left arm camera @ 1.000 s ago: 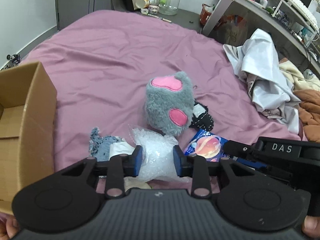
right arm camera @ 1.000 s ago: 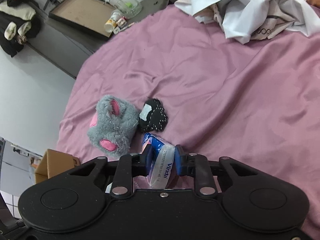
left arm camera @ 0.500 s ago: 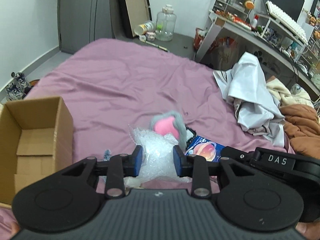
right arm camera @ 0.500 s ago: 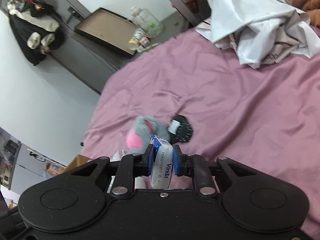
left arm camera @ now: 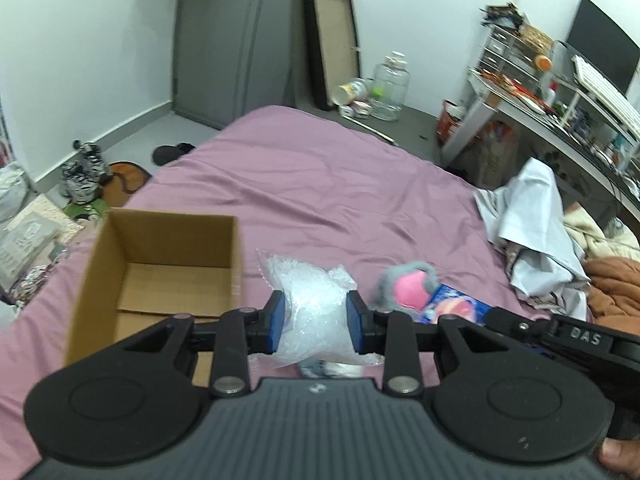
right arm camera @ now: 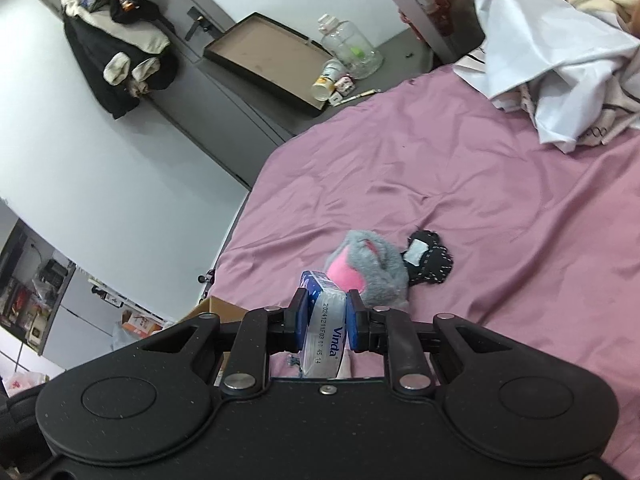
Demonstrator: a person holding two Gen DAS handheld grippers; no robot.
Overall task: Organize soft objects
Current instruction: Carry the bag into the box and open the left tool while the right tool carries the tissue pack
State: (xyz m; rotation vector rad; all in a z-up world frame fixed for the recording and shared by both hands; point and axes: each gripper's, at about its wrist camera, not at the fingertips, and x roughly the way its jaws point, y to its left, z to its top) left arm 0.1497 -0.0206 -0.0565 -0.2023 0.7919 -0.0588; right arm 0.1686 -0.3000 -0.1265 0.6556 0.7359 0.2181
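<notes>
The work area is a bed (left arm camera: 320, 184) covered with a mauve sheet, wrinkled but largely bare across its centre and far half. An open cardboard box (left arm camera: 160, 264) stands on the bed's near-left part, its visible interior showing only the bottom flaps. The left gripper (left arm camera: 316, 322) has its jaws clamped on a clear bag of white filling (left arm camera: 312, 304), held above the bed just right of the box's right wall. The right gripper (right arm camera: 326, 318) has its jaws clamped on a blue-and-white Vinda tissue pack (right arm camera: 326, 332), held off the sheet. On the bed beyond it lies a grey plush slipper with pink patches (right arm camera: 370, 270), and touching its right side a black quilted pouch (right arm camera: 428, 260). A heap of white and beige clothing (left arm camera: 536, 236) occupies the bed's right edge. Beyond the foot of the bed, the grey floor carries a clear glass jar (left arm camera: 390, 88), a tipped paper cup (left arm camera: 352, 90) and a framed board (left arm camera: 332, 40) leaning on the wall beside a grey wardrobe (left arm camera: 232, 40). A cluttered desk (left arm camera: 560, 120) runs along the right side. Left of the bed, shoes (left arm camera: 86, 170) and bags lie on the floor. Open space for movement is the sheet between the box and the clothing heap.
</notes>
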